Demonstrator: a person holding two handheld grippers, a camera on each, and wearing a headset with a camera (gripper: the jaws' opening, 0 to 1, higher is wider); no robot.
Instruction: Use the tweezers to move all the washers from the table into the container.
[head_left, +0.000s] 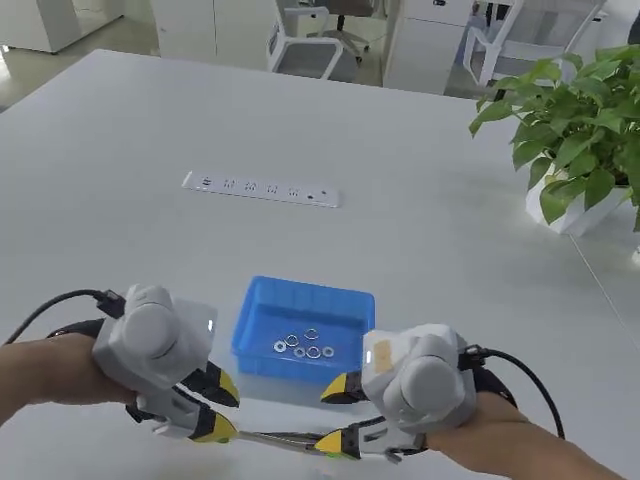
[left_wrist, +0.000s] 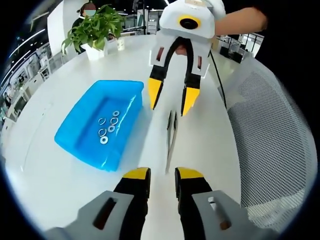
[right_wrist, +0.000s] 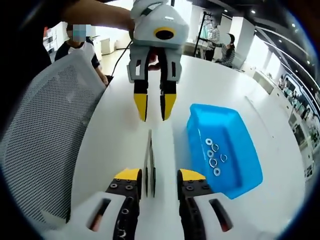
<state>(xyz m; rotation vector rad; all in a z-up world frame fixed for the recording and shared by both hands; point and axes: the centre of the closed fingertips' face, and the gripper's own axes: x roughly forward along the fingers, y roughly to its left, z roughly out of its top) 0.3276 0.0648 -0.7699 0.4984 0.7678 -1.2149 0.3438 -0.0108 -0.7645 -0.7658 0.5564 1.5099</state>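
Note:
The metal tweezers (head_left: 280, 438) lie flat on the white table (head_left: 400, 220) near its front edge, between my two grippers. My left gripper (head_left: 222, 407) is open at the tweezers' left end, its jaws apart and holding nothing. My right gripper (head_left: 335, 415) is open at the other end. In the right gripper view one end of the tweezers (right_wrist: 150, 162) reaches in between the spread jaws of the right gripper (right_wrist: 159, 175). The blue container (head_left: 250, 325) stands just behind, with several washers (head_left: 300, 346) inside. The left gripper view shows the tweezers (left_wrist: 171, 132) ahead of the left gripper (left_wrist: 163, 175).
A white power strip (head_left: 260, 188) lies mid-table. A potted plant (head_left: 575, 130) stands at the right edge. A grey mesh chair (right_wrist: 45, 130) sits close to the table's near side. Office chairs and cabinets stand beyond the far edge; people show in the background.

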